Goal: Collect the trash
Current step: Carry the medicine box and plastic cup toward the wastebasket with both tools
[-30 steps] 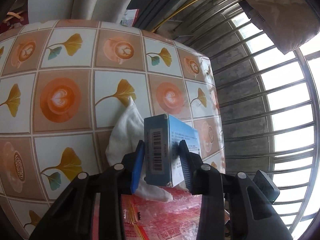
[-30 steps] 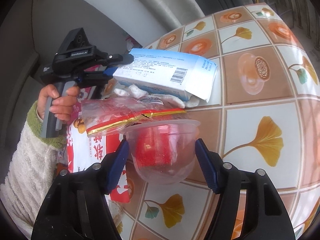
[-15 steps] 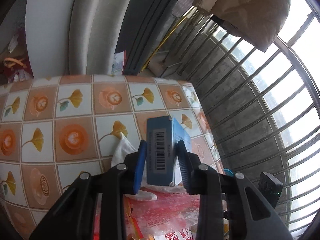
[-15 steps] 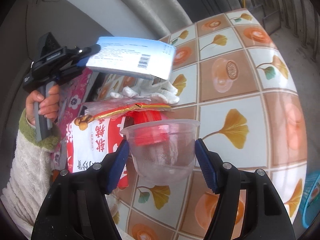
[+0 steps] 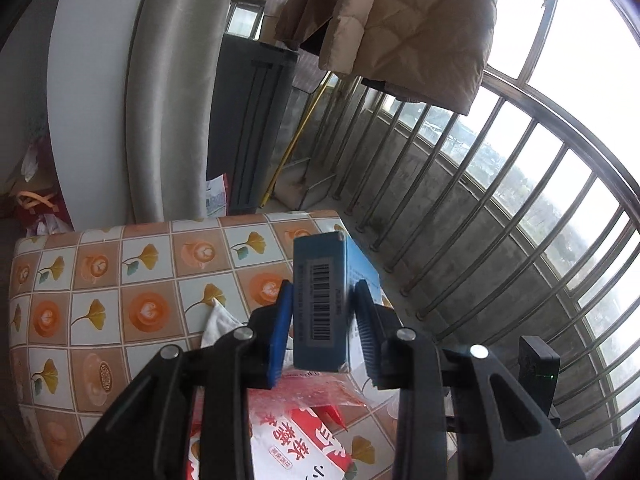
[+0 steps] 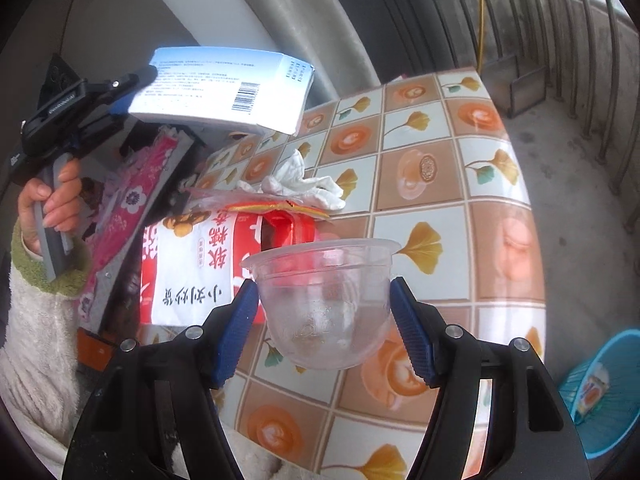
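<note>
1. The left gripper (image 5: 324, 320) is clamped on the short end of a blue-and-white carton (image 5: 320, 300), held in the air above the tiled table (image 5: 100, 292). In the right wrist view the carton sticks out long, upper left of frame, so it could lever out of the pads.
2. The right gripper (image 6: 324, 320) stands wide, both pads pressing the sides of a clear plastic cup (image 6: 320, 304) at lower centre. Thin wall: squeeze harder and it buckles, looser and it drops.
3. A crumpled tissue (image 6: 304, 184) and a red-and-white snack bag (image 6: 192, 268) lie on the table uncollected, and a swinging carton may sweep them off.
4. The blue basket (image 6: 600, 392), lower right on the floor, is probably the bin, and a toss from up here could miss its rim.
</note>
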{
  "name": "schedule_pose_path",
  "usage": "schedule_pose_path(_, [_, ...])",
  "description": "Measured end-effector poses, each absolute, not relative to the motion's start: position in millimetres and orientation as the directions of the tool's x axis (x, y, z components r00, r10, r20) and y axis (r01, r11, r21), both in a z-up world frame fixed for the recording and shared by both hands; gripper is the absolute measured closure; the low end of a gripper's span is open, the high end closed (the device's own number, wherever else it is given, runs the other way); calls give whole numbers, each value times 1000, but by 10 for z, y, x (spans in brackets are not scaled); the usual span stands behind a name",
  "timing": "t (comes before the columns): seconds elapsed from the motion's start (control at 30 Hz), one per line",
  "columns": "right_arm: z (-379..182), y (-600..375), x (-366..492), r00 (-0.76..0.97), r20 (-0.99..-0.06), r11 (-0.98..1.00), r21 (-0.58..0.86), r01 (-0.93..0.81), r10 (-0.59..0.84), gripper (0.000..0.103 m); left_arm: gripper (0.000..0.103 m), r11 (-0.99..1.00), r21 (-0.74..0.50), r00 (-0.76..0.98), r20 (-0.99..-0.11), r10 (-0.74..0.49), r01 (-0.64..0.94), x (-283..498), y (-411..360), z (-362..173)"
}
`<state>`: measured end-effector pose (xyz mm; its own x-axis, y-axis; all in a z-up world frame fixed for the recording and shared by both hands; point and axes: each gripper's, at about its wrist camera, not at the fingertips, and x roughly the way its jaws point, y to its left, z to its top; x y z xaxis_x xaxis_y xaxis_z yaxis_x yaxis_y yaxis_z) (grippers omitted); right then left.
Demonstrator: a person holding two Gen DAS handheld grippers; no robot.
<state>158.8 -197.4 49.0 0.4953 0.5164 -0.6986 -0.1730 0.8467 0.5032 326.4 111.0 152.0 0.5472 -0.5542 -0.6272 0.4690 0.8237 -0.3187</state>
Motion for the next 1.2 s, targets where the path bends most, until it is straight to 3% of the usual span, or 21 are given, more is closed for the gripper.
schedule_pose_path(0.4, [699, -2142, 819, 567, -722, 914, 370, -168, 396, 40, 73, 829, -226, 655, -522, -547, 511, 1975, 864, 1526])
schedule_pose_path(0.7, [722, -2565, 96, 642, -724, 956, 289, -49, 252, 40, 73, 755, -388, 643, -397, -655, 529, 1141, 519, 1189])
schedule_pose_path(0.83, [699, -2783, -154, 651, -739, 969, 247, 23, 173, 40, 74, 726, -420, 607, -401, -686, 544, 961, 187, 1043])
schedule_pose_path(1.2, [257, -3918, -694, 623, -778, 837, 388, 385, 75, 40, 75, 597, -436, 406, -457, -792, 674, 935, -1101, 698])
